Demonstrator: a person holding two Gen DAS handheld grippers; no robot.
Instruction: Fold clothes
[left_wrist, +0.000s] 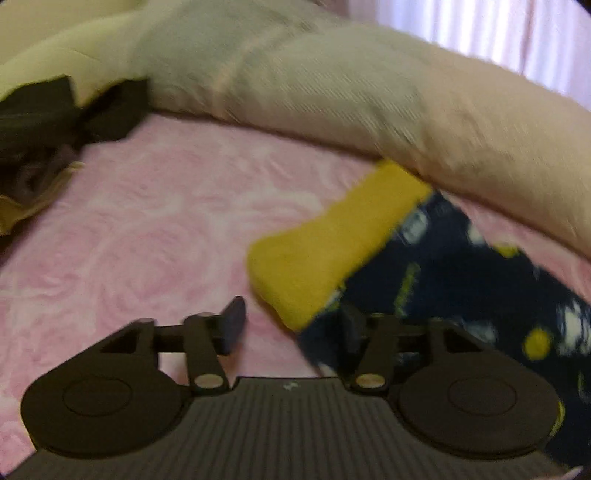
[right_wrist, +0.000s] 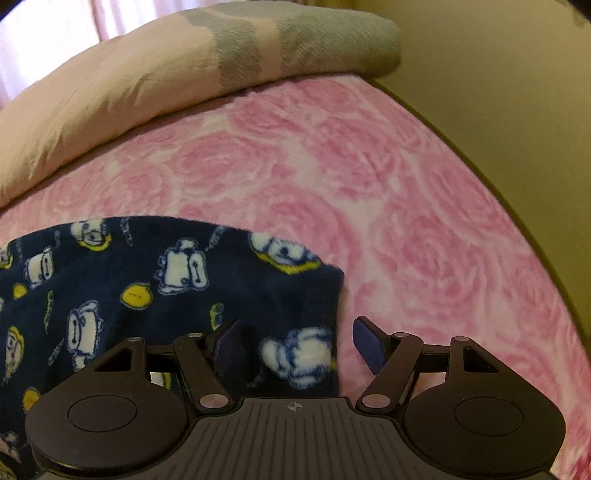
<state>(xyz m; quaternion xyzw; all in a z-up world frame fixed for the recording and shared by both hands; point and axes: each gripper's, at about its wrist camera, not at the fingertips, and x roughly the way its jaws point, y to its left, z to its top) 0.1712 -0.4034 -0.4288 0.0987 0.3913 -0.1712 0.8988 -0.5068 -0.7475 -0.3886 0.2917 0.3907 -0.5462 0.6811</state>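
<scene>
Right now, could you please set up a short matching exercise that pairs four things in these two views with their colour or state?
Things:
1. bedspread
2. fleece garment
3. cuff
4. left gripper

Colour or state:
A. plain yellow
B. open, holding nothing
C. pink with a rose pattern
D. navy blue with white cartoon figures and yellow dots

Right pairs: 1-C, 2-D, 3-A, 4-B
</scene>
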